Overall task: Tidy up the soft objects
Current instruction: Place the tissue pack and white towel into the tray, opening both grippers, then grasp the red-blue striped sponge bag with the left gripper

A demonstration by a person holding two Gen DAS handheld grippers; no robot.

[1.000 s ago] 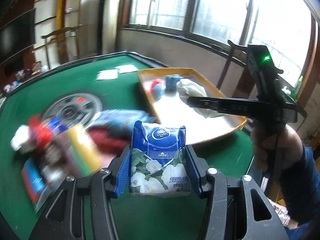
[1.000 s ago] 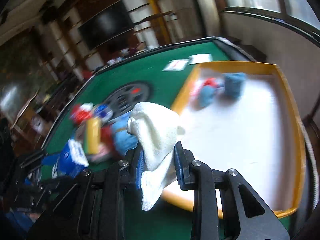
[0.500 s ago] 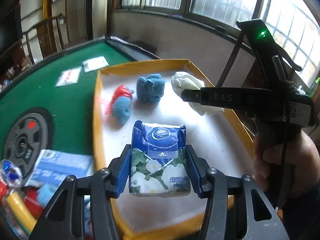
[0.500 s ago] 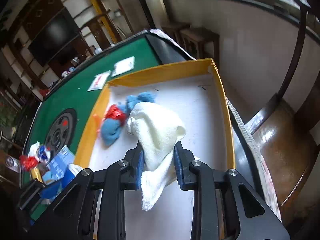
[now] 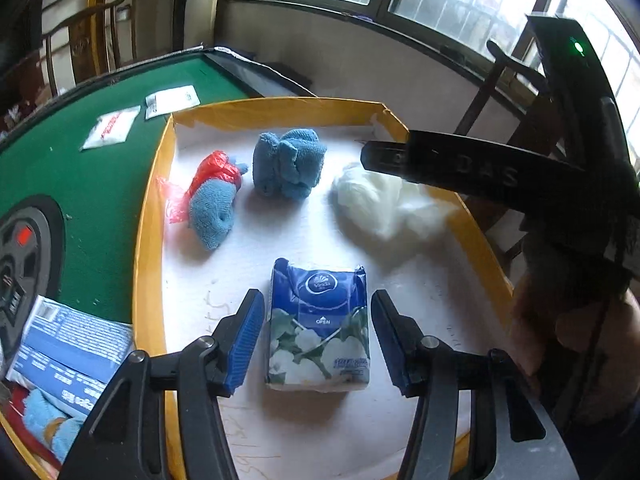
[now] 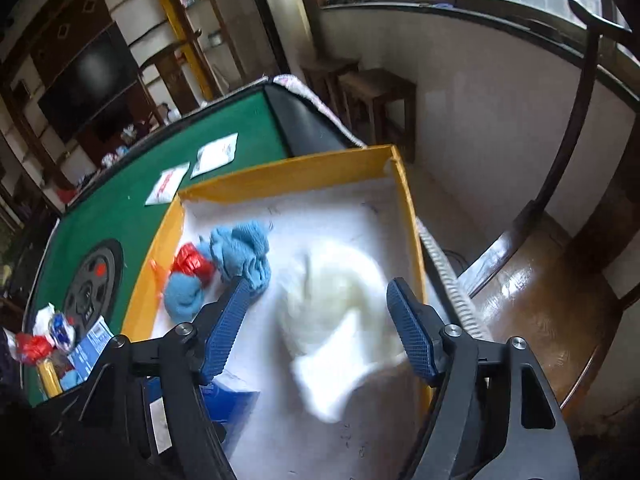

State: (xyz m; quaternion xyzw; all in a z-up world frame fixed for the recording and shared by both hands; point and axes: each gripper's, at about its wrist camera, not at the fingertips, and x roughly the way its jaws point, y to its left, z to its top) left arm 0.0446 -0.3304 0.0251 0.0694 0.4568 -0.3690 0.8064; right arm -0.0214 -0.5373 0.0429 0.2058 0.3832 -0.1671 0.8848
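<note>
A yellow-rimmed tray [image 5: 150,216] with a white floor lies on the green table. My left gripper [image 5: 318,344] is open; a blue tissue pack [image 5: 319,328] lies on the tray floor between its blue pads, free of them. My right gripper [image 6: 318,328] is open above a white cloth [image 6: 340,320], which looks blurred and lies loose in the tray; it also shows in the left wrist view [image 5: 380,204]. A blue towel [image 5: 289,163] and a blue cloth with red plastic [image 5: 210,200] lie at the tray's far left.
The green table [image 5: 80,176] holds two white packets [image 5: 112,128] beyond the tray and a round black centre piece [image 5: 20,264]. A blue box [image 5: 68,344] and mixed items lie left of the tray. A wooden chair [image 6: 560,280] stands right of the table.
Both grippers have opened. The tissue pack and the white cloth have left the pads and now lie in the tray. Both grippers had moved from the table over the tray.
</note>
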